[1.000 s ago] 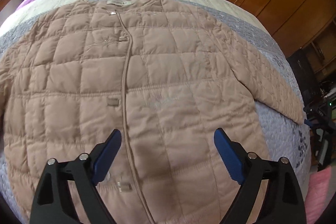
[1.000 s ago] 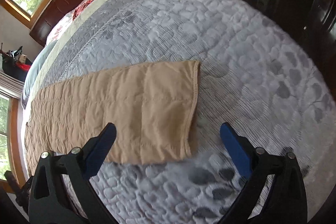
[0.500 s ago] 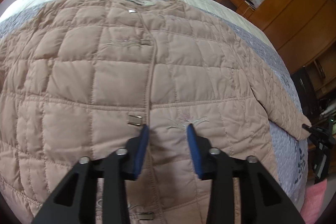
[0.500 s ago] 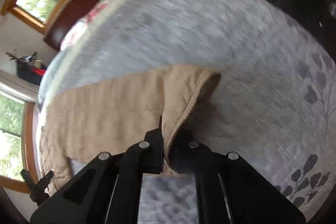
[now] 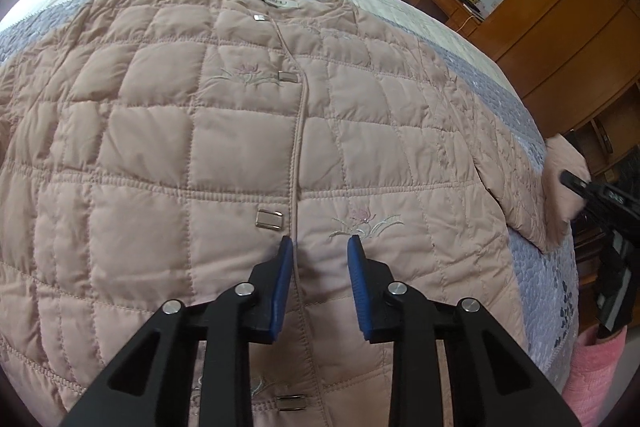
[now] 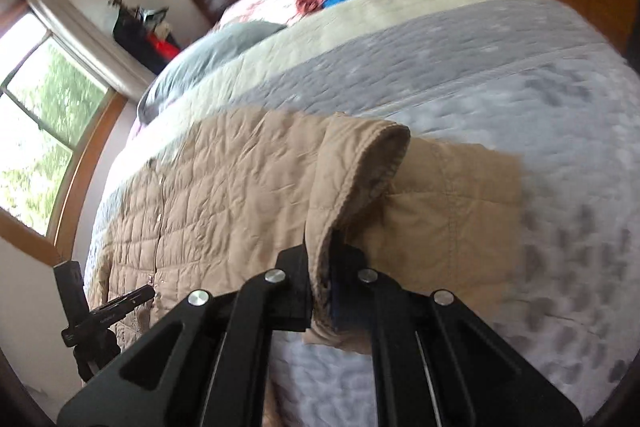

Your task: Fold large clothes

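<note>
Quilted beige jacket [image 5: 168, 155] lies face up, spread flat on the bed, front closed along a centre placket with metal clasps; embroidered flower motifs flank the placket, label visible at the neckline. One sleeve [image 6: 360, 187] is lifted at the cuff and doubled back toward the body, lining exposed.

blurred: bedspread [image 6: 500, 75] | cut off: jacket [image 5: 160, 147] hem, left sleeve | hidden: right claw [image 6: 322, 279] pads behind cuff
</note>
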Action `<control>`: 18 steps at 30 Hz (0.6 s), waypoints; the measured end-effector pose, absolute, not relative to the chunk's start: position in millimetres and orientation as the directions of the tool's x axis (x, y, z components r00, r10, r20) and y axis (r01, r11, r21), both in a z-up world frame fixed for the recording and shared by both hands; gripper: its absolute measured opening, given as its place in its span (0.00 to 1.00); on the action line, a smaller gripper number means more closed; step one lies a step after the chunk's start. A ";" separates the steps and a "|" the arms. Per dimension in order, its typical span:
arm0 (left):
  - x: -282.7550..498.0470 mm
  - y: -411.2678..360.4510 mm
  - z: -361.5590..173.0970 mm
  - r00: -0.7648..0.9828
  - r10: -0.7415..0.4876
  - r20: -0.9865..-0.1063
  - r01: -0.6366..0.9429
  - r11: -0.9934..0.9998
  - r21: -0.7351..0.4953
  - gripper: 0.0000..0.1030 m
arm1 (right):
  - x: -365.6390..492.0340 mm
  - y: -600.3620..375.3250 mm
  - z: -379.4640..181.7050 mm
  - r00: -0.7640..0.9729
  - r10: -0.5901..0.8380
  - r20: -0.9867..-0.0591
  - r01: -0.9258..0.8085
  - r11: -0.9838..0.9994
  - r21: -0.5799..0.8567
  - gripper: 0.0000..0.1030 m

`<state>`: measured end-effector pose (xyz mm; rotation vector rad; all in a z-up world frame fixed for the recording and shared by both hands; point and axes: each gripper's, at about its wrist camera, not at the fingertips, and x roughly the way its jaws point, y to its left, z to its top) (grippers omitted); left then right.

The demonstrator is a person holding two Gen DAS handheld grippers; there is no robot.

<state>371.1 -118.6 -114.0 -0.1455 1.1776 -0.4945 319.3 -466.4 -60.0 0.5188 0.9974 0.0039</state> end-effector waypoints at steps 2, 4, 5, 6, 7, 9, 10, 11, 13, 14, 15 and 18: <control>370.8 -118.3 -114.5 0.291 -0.444 -0.847 0.300 0.884 -0.360 0.27 | 334.3 -448.1 -68.2 0.525 0.206 -0.826 0.226 0.902 0.369 0.05; 370.8 -118.2 -114.6 0.290 -0.445 -0.847 0.301 0.883 -0.361 0.27 | 339.7 -441.6 -79.5 0.505 0.208 -0.838 0.218 0.909 0.357 0.05; 370.9 -118.2 -114.6 0.289 -0.445 -0.847 0.301 0.883 -0.361 0.27 | 344.1 -435.2 -83.5 0.495 0.213 -0.842 0.210 0.912 0.354 0.05; 371.0 -118.2 -114.4 0.288 -0.446 -0.847 0.300 0.883 -0.362 0.27 | 345.4 -431.8 -87.9 0.489 0.215 -0.845 0.206 0.913 0.352 0.05; 370.8 -117.9 -114.2 0.288 -0.446 -0.847 0.299 0.883 -0.363 0.27 | 348.5 -427.1 -91.5 0.480 0.220 -0.849 0.198 0.916 0.349 0.06; 371.5 -118.1 -113.8 0.287 -0.445 -0.848 0.295 0.883 -0.364 0.27 | 353.4 -418.8 -96.6 0.468 0.237 -0.851 0.177 0.919 0.353 0.13; 371.9 -118.4 -113.0 0.286 -0.445 -0.848 0.293 0.884 -0.365 0.27 | 353.6 -415.5 -96.8 0.466 0.246 -0.850 0.168 0.918 0.358 0.22; 372.4 -119.2 -111.6 0.288 -0.446 -0.848 0.292 0.884 -0.366 0.27 | 352.1 -412.7 -95.1 0.473 0.267 -0.840 0.147 0.916 0.374 0.27; 373.7 -121.8 -107.7 0.289 -0.450 -0.845 0.294 0.882 -0.369 0.27 | 350.6 -409.1 -90.6 0.497 0.319 -0.807 0.106 0.901 0.422 0.40; 374.0 -124.7 -104.3 0.291 -0.455 -0.842 0.297 0.879 -0.373 0.28 | 346.5 -408.7 -86.8 0.516 0.352 -0.781 0.084 0.887 0.455 0.40; 374.2 -127.6 -101.6 0.292 -0.459 -0.839 0.302 0.877 -0.374 0.28 | 344.0 -410.0 -84.3 0.528 0.368 -0.765 0.076 0.877 0.474 0.40; 374.5 -146.6 -90.0 0.292 -0.480 -0.827 0.328 0.863 -0.384 0.32 | 331.5 -426.6 -74.4 0.581 0.288 -0.761 0.150 0.881 0.448 0.35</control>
